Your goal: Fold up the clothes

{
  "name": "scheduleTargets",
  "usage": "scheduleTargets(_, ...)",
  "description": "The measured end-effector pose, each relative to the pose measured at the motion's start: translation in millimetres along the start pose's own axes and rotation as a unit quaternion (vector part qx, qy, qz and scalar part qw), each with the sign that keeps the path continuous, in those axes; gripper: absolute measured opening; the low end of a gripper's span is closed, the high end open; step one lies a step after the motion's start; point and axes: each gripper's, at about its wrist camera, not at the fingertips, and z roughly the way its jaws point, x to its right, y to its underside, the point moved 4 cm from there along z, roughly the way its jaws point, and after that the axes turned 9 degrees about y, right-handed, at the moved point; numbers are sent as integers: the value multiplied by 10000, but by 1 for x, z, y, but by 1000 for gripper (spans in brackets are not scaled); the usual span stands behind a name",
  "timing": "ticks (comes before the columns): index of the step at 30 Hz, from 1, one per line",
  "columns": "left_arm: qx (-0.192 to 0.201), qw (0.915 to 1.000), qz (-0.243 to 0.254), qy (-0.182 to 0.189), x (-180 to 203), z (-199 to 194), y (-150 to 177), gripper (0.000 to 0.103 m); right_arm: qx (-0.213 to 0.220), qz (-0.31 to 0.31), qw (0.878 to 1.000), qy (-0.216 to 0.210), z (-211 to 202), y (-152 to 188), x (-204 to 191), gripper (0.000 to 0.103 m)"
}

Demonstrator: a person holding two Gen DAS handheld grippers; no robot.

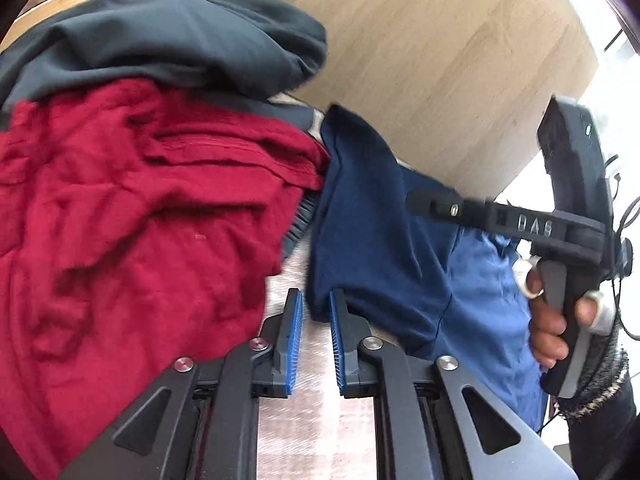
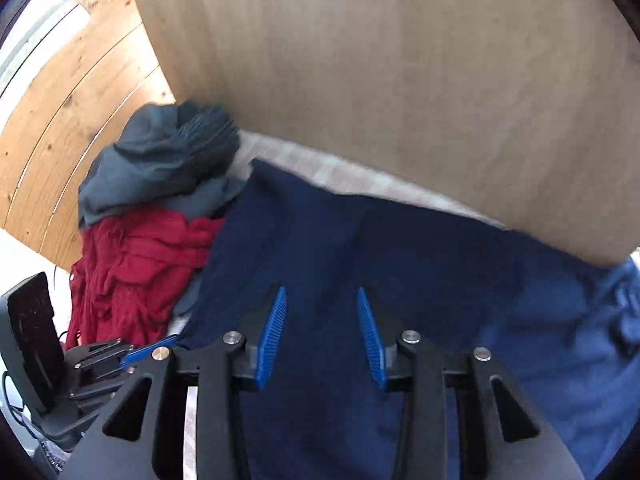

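Both claws at the navy garment, its near-left corner by the left claw

Nearest, the left claw [image 1: 314,344], pads apart and gripping nothing, sits at the navy garment's [image 1: 360,216] corner edge; the right claw [image 2: 322,336], also apart, hovers over the navy spread, which runs rightwards. Left of the navy lies the red garment [image 1: 132,216], the grey garment [image 1: 172,36] farthest beyond.
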Motion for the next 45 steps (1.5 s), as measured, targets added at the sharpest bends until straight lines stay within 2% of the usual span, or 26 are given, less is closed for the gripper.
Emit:
scheduleTargets(2, 41, 10000, -22, 26, -3, -6, 2, 13, -5, -180, 9998, -110, 2, 1, -9, 37)
scheduleTargets(5, 6, 9998, 207, -12, 5, -1, -1, 13, -13, -451, 9986, -275, 4, 2, -22, 37)
scheduleTargets(8, -55, 9986, 507, -100, 13, 7, -3, 13, 199, -427, 9987, 202, 9, -14, -18, 37)
scheduleTargets(11, -94, 9957, 873, -281, 19, 20, -5, 13, 365, -351, 9980, 378, 12, -36, -3, 37)
scheduleTargets(13, -21, 9944, 1010, -318, 20, 23, -6, 3, 361, -386, 9974, 484, 17, -49, 6, 37)
scheduleTargets(19, 140, 9899, 1406, -107, 25, 6, -4, 2, 201, -610, 9976, 271, 33, -72, 9, 38)
scheduleTargets(26, -55, 9831, 1810, -252, 28, 2, -1, 3, 322, -617, 9971, 305, 17, -59, 18, 43)
scheduleTargets(31, -371, 9839, 1692, -447, 18, 3, -4, 4, 412, -617, 9967, 332, 6, -49, 25, 43)
scheduleTargets(34, -153, 9855, 1641, -399, 18, -7, -22, 6, 465, -616, 9964, 349, -1, -44, 29, 43)
scheduleTargets(36, -180, 9837, 1733, -442, 21, 2, -33, 6, 501, -616, 9962, 360, -6, -40, 32, 43)
scheduleTargets(38, -207, 9818, 1824, -484, 24, 12, -44, 11, 470, -664, 9956, 456, -8, -32, 44, 43)
scheduleTargets(42, -435, 9763, 2054, -528, 24, 25, -56, 13, 357, -796, 9924, 863, -3, -23, 64, 43)
scheduleTargets(43, -478, 9754, 2083, -538, 24, 27, -58, 13, 284, -766, 9928, 875, 0, -20, 69, 43)
scheduleTargets(45, -452, 9757, 2069, -562, 20, 29, -61, 1, 180, -596, 9948, 811, 5, -15, 81, 43)
